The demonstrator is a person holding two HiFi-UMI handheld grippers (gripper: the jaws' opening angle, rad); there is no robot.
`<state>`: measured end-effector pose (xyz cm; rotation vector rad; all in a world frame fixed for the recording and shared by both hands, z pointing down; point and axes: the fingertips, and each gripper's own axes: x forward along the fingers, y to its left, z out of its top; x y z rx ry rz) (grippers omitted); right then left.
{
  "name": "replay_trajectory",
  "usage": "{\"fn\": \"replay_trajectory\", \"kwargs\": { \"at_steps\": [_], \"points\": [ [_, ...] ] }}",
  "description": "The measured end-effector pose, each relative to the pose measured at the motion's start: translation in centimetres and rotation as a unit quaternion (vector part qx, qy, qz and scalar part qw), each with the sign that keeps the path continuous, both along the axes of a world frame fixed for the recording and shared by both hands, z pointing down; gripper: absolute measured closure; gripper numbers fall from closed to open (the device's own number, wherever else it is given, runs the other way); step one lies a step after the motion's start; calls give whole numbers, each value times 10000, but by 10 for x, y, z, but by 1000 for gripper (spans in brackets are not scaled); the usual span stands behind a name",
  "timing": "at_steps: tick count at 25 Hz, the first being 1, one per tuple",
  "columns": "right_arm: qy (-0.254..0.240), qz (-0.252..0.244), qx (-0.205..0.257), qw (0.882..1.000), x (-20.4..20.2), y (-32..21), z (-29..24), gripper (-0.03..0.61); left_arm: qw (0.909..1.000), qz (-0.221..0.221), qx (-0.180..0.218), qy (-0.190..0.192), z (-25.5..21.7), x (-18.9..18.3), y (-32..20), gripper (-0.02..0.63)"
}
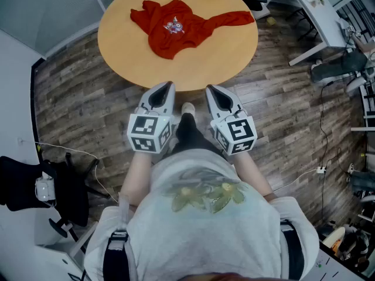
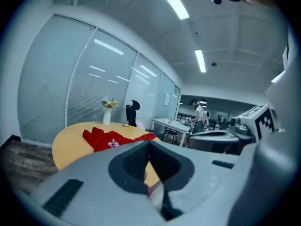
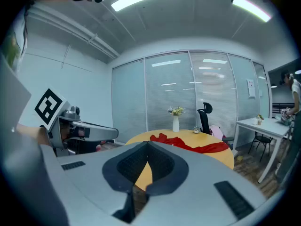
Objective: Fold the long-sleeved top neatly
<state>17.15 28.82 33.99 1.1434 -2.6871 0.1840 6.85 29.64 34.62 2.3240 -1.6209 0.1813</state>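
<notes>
Soft red cloth top (image 1: pixel 176 28), smooth wooden table (image 1: pixel 228 57), plank floor (image 1: pixel 88 104)

1. The long-sleeved top (image 1: pixel 176 31), lying ahead of both grippers, is bright red with a small white-and-dark print on its chest.
2. The round table (image 1: pixel 234 51) under it is plain honey-yellow.
3. The left gripper (image 1: pixel 170 85) and right gripper (image 1: pixel 209 88) are pale grey. Their inner pads (image 3: pixel 130 165) are black with a fine grid texture. Each gripper carries a cube of black-and-white square markers.
4. The floor (image 1: pixel 82 104) below the grippers is streaky grey-brown wood planking.
5. Behind the grippers, the person's shirt (image 1: pixel 205 227) is whitish-grey with a yellow-and-green floral print.
6. Beyond the top, the vase (image 3: pixel 175 124) is white, its flowers (image 3: pixel 177 111) are pale yellow and white, and the chair (image 3: pixel 205 113) beside it is black.
</notes>
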Motion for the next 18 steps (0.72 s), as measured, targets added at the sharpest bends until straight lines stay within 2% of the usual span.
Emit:
{"fn": "replay_trajectory", "kwargs": {
  "at_steps": [10,16,18],
  "points": [
    [-56,-55,-54,10000,-3,-21,8,558,9989,11,-269,-379,18,-2,-20,607],
    [-32,-107,-183,9998,-8,-52,15,555,9989,-1,-220,-407,18,-11,-50,607],
    [-39,-151,-230,9996,-11,-64,16,513,9989,-61,-205,-419,18,-17,-62,601]
  ]
}}
